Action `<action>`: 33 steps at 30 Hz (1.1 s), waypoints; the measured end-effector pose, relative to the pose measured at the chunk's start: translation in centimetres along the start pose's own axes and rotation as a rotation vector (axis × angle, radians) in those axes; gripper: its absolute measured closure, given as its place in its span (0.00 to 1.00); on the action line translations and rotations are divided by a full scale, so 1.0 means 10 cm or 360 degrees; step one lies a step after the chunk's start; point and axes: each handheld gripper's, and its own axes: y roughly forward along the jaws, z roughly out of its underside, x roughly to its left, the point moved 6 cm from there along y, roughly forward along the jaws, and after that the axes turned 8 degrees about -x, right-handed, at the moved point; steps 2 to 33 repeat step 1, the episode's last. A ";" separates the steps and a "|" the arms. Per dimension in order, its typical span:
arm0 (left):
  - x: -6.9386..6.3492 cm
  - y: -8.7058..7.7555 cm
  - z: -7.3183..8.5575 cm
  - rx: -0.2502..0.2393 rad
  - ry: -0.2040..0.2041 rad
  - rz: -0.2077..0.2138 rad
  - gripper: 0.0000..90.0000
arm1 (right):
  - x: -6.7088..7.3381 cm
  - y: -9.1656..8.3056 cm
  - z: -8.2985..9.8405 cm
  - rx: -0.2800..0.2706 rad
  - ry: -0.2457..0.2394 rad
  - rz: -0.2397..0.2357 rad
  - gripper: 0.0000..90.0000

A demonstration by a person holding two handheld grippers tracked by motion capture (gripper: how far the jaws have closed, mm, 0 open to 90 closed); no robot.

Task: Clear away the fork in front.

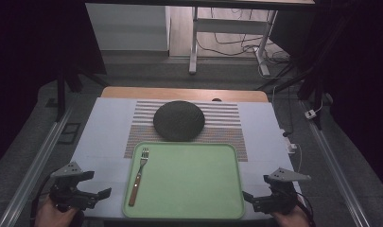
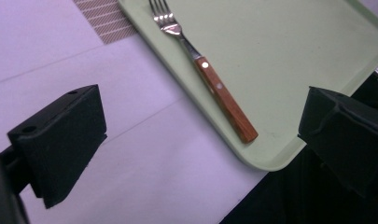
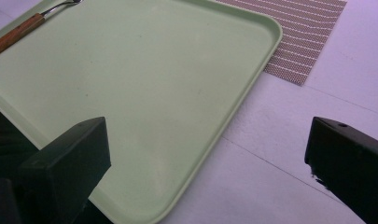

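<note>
Your fork (image 1: 139,176) lies along the green tray's (image 1: 198,189) left edge, tines toward the desk's far edge, wooden handle toward you. Both your left gripper (image 1: 98,184) and right gripper (image 1: 255,188) stand spread, holding nothing.

Two hand-held grippers sit low and well apart; the left gripper (image 1: 95,185) has jaws spread wide, empty; the right gripper (image 1: 255,190) likewise gapes open.

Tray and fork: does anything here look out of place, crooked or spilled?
Nothing stands out. The fork lies flat along the left side of the green tray, tines pointing away, and nothing looks spilled. The tray overlaps the striped mat.
</note>
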 end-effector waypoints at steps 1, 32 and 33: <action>0.00 0.00 -0.01 -0.0007 0.0001 0.0004 0.01 | 0.00 0.00 0.00 0.0003 -0.0003 0.0000 0.00; 0.00 0.00 -0.01 -0.0007 0.0001 0.0004 0.01 | 0.00 0.00 0.00 0.0003 -0.0003 0.0000 0.00; 0.00 0.00 -0.01 -0.0007 0.0001 0.0004 0.01 | 0.00 0.00 0.00 0.0003 -0.0003 0.0000 0.00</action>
